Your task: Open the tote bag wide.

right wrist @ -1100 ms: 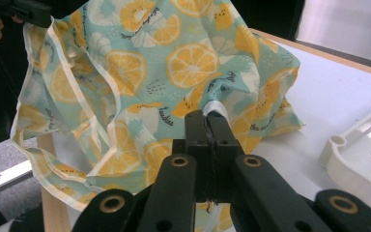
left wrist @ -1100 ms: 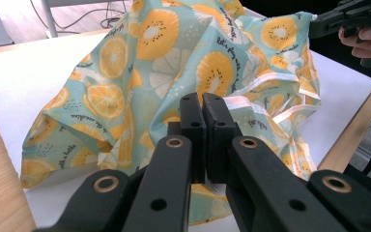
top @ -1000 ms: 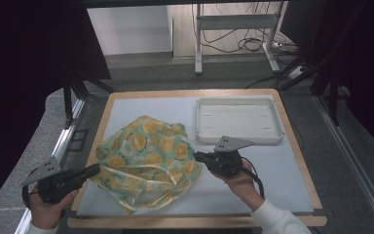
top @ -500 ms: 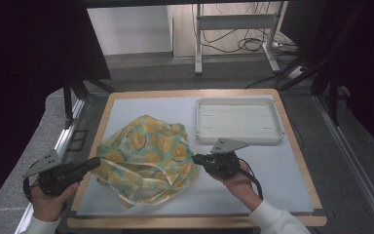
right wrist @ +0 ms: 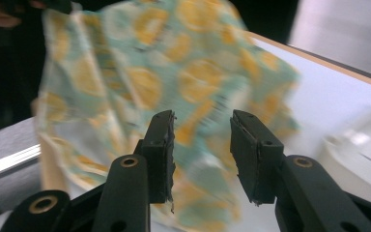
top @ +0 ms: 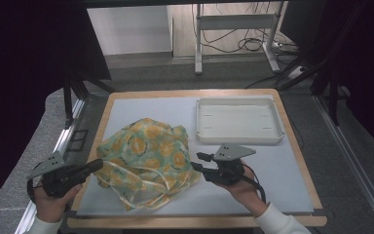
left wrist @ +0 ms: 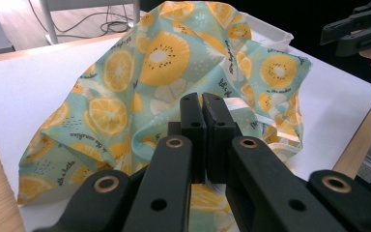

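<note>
- Now the left tool (top: 96,165) is seen clamped on the fruit-print cloth (top: 146,156) at centre-left.
- The right tool (top: 198,162), jaws just opened and empty, is found right of the cloth's edge.

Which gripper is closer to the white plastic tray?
The right. The right gripper sits just in front of the white plastic tray, its jaws open beside the lemon-print cloth. The left gripper is across the cloth, at the table's left edge, shut on the cloth.

Soft printed cloth bag (top: 146,158), matt plastic tray (top: 239,120) — wood-rimmed table (top: 292,141)
</note>
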Available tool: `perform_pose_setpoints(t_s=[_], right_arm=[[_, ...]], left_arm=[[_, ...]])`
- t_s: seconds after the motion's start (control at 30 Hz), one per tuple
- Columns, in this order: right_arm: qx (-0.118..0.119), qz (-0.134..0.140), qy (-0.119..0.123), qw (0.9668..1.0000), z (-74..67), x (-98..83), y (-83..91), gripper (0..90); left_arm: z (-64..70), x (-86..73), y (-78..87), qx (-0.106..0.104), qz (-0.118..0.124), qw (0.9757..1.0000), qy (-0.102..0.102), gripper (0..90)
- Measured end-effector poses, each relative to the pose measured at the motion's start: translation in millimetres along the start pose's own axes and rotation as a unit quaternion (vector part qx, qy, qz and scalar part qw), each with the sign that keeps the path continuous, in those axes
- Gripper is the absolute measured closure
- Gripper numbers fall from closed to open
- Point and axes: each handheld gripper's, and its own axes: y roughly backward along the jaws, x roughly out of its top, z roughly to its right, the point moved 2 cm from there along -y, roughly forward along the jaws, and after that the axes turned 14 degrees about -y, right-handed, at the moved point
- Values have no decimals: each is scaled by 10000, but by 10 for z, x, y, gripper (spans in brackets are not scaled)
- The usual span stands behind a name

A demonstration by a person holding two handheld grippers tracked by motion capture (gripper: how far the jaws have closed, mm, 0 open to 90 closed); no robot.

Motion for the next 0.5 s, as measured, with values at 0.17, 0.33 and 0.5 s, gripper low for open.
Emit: perform_pose_setpoints(t_s=[0.17, 0.33, 0.5], right_arm=[[365, -338, 172, 9986, -245, 1, -251, 558], [558, -1229, 104, 9908, -228, -194, -685, 494], [613, -1896, 167, 9798, -225, -411, -917, 426]], left_arm=[[14, -4, -34, -55, -26, 10000, 2, 891], [21, -19, -53, -114, -51, 9999, 9, 890], [26, -64, -76, -141, -99, 9998, 39, 890]])
